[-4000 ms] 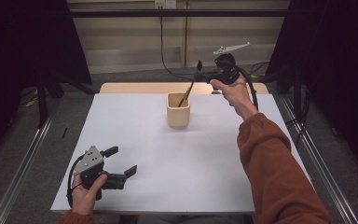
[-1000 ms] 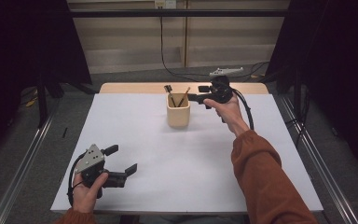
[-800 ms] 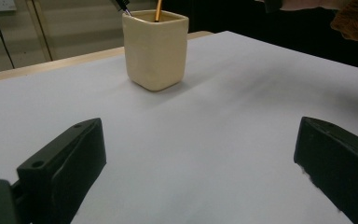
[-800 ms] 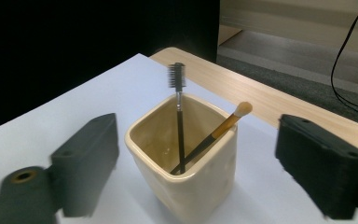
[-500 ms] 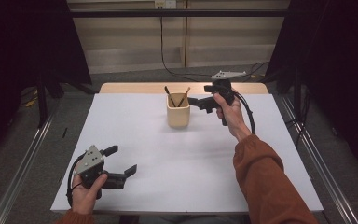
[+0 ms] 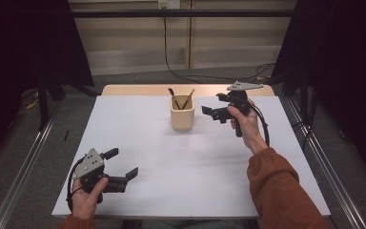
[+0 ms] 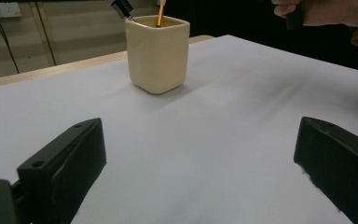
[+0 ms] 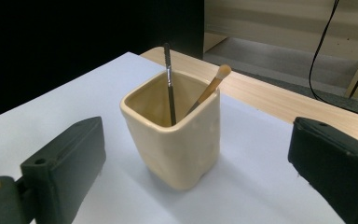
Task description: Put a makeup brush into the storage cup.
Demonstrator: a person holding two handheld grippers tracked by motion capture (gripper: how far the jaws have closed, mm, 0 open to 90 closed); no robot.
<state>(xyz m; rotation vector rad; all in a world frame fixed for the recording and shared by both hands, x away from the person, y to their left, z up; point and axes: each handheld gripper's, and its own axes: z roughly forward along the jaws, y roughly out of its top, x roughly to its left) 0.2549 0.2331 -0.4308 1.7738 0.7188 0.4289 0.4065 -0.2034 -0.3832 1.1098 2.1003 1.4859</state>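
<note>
A cream square cup [image 6: 182, 119] stands at the back middle of the white table [image 6: 190, 162]. Two brushes lean inside it: a dark-tipped one [image 6: 173, 98] and a wooden-handled one [image 6: 188, 98]. The cup [image 8: 175, 131] stands between the right jaws' line of sight, with the dark brush [image 8: 169, 84] and the wooden brush [image 8: 210, 87] standing in it. My right gripper [image 6: 208, 113] hovers open just right of the cup, holding nothing. My left gripper [image 6: 123, 163] rests open near the front left corner, far from the cup [image 7: 157, 52].
A bare wooden strip [image 6: 124, 89] runs along the table's far edge. Metal rails [image 6: 21, 162] flank both sides of the table. A black cable [image 6: 171, 52] hangs down the back wall. The person's orange sleeve [image 6: 281, 191] lies over the front right.
The right gripper lowered the second brush into the cup, let it go, and drew back a little to the right and down. The left gripper stayed still.
</note>
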